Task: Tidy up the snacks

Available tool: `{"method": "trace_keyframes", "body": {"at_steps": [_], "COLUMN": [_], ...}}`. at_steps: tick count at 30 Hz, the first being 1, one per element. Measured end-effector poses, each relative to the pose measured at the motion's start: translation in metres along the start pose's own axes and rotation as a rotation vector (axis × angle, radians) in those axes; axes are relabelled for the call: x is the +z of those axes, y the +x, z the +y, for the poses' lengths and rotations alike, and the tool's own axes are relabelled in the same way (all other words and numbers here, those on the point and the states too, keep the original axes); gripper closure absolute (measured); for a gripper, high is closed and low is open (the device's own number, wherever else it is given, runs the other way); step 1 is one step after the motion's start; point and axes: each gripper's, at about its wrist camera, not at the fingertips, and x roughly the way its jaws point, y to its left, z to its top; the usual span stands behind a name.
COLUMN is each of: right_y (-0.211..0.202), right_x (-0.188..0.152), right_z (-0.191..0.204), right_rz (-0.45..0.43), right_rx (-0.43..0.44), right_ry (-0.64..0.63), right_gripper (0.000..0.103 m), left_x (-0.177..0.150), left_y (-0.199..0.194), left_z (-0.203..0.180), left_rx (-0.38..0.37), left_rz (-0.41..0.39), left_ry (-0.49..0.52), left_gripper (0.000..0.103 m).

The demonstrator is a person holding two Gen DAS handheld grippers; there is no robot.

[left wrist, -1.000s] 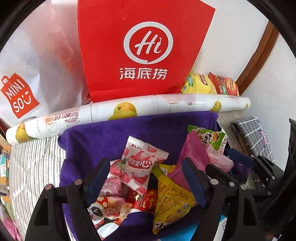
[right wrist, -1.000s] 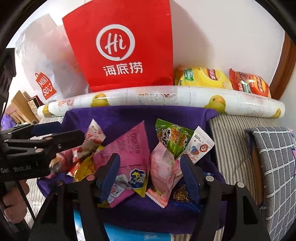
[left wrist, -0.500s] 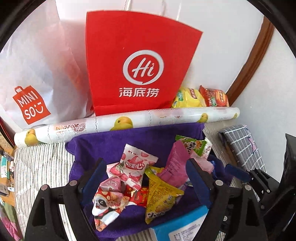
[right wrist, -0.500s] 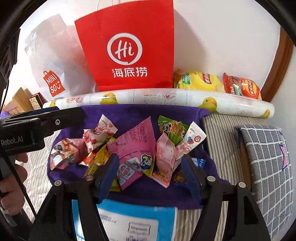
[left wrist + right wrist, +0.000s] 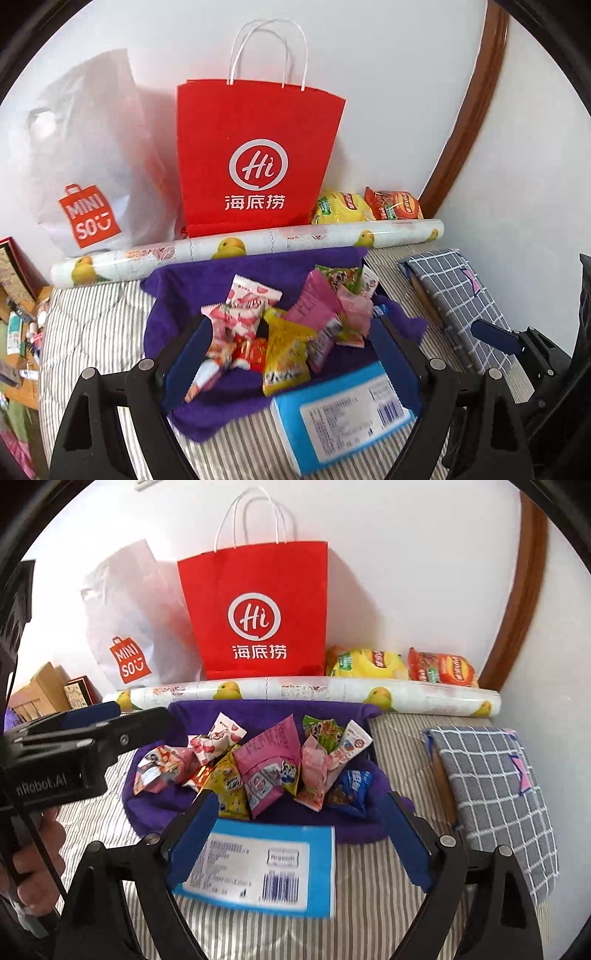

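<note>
Both grippers, left [image 5: 291,354] and right [image 5: 303,834], hang with jaws wide, just opened further, holding nothing. The snacks [image 5: 258,768] lie heaped mid-frame on the purple cloth [image 5: 258,709]. Crowded packets could slide, or jaws might pinch two together.

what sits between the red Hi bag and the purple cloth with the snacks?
A rolled sheet printed with yellow fruit lies crosswise between the red bag and the purple cloth, at the bag's foot and along the cloth's far edge. Both wrist views show it.
</note>
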Motion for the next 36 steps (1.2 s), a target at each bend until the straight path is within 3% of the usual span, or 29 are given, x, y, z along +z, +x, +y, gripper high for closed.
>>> {"method": "trace_keyframes", "body": {"at_steps": [12,25,27,30,36], "right_y": [-0.079,-0.167,-0.176,-0.188,-0.208], "right_x": [-0.042,-0.105,-0.114,-0.127,-0.15], "right_z": [-0.012,-0.02,-0.021,-0.024,-0.03], "right_rz": [-0.065,-0.165,-0.174,-0.196,-0.217], "right_rx": [-0.028,-0.057,-0.052,-0.079,-0.071], "right_ry": [0.08,0.121,0.123,0.125,0.141], "right_gripper": [0.01,0.01,0.009,0.0,0.0], "left_x": [-0.056,-0.118,-0.126,-0.139,-0.159], "left_y": [-0.077,-0.156,-0.165,-0.179,-0.196], "left_z": [-0.021,-0.067,-0.073,-0.078,-0.084], "left_rx": [0.044,0.082,0.083,0.091,0.104], "left_rz": [-0.043,-0.152,-0.167,-0.2,-0.219], "left_ry": [-0.027,0.033,0.041,0.036,0.025], "left_gripper": [0.016,0.016,0.013,0.001,0.0]}}
